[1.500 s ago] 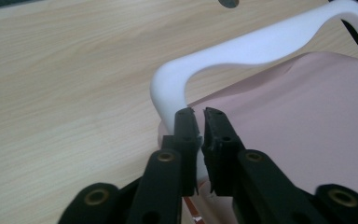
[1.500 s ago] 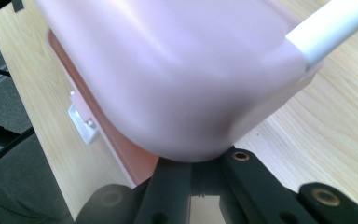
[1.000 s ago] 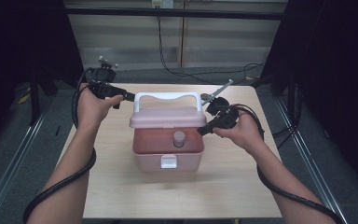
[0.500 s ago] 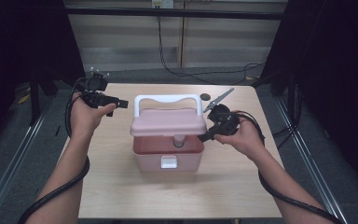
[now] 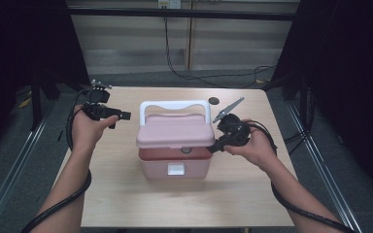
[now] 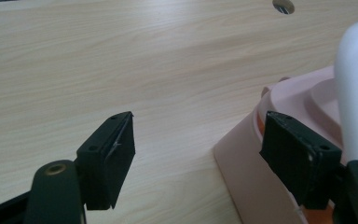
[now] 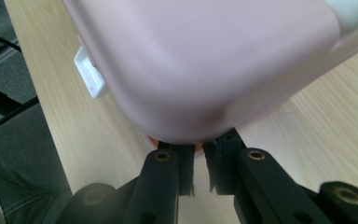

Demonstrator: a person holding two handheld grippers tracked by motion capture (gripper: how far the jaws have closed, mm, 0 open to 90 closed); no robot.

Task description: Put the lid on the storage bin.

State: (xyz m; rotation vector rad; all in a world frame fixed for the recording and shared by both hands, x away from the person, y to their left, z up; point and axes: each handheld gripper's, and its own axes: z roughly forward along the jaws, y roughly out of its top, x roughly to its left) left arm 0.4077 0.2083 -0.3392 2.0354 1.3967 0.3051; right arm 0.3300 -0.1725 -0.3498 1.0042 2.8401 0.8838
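A pink box [image 5: 175, 167] with a white handle [image 5: 175, 104] stands mid-table. Its lid [image 5: 175, 131] hangs slightly raised, and an orange interior shows in the gap with a small round-topped object [image 5: 186, 150] inside. My right gripper [image 5: 213, 146] sits at the lid's right front corner. In the right gripper view its jaws [image 7: 199, 161] have just been opening to a narrow slit under the lid's corner [image 7: 191, 70], with bare table showing between them. My left gripper [image 5: 119, 119] hovers open left of the box. In the left gripper view [image 6: 198, 126] one jaw overlaps the box's side [image 6: 247, 172].
A white latch [image 5: 176, 169] sits on the box front, also seen in the right gripper view as a latch [image 7: 89, 72]. A round hole [image 5: 214, 101] marks the table's far side. Cables trail from both grippers, and dark floor lies past the table edges.
The lid has come down, so the gap over the box is narrower. My left hand has sunk and drawn nearer, left of the box. My right gripper has stayed at the lid's corner.
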